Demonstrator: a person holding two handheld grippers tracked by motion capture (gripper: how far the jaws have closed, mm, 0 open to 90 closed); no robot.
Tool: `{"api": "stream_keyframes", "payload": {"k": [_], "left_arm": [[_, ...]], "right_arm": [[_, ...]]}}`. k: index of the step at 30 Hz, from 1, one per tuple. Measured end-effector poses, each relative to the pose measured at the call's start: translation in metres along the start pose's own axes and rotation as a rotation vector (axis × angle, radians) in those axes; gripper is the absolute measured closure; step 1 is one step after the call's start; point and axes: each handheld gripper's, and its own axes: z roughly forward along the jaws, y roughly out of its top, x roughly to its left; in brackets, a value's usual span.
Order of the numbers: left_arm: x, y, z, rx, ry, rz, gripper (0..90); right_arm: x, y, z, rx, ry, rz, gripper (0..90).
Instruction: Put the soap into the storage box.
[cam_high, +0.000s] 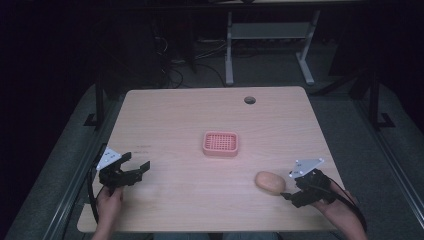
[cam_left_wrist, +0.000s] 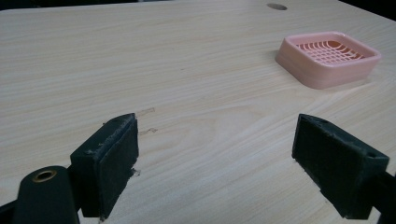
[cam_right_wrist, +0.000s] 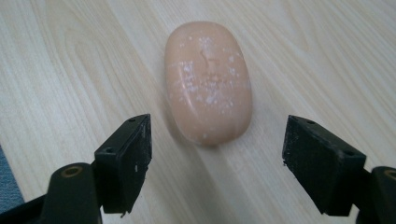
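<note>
Soap bar (cam_right_wrist: 208, 81) before right hand-held gripper (cam_right_wrist: 217, 168) | pink tray (cam_high: 220, 143) well apart

A peach-coloured oval bar of soap (cam_right_wrist: 208, 81), smooth and rounded with whitish scuffs and a faint stamped mark on top, lies flat on the pale wooden surface (cam_high: 200, 190) near its front right edge, well apart from the pink soap dish (cam_high: 220, 143).

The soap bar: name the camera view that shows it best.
The right gripper view: the soap bar lies close ahead of the open right gripper, its white-speckled top sharp. The high view shows it small beside that gripper. In the left gripper view I see none of it.
</note>
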Motion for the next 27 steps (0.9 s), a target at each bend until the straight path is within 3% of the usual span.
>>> {"api": "stream_keyframes", "payload": {"k": [18,23,27], "left_arm": [[0.000,0.000,0.001,0.013,0.004,0.012,14.3],[0.001,0.000,0.001,0.019,0.004,0.010,14.3],[0.001,0.000,0.000,0.019,0.004,0.010,14.3]], "right_arm": [[-0.008,0.032,0.026,0.087,0.070,-0.040,17.5],[-0.010,0.036,0.039,0.110,0.095,-0.017,17.3],[-0.009,0.038,0.044,0.134,0.094,-0.027,17.3]]}}
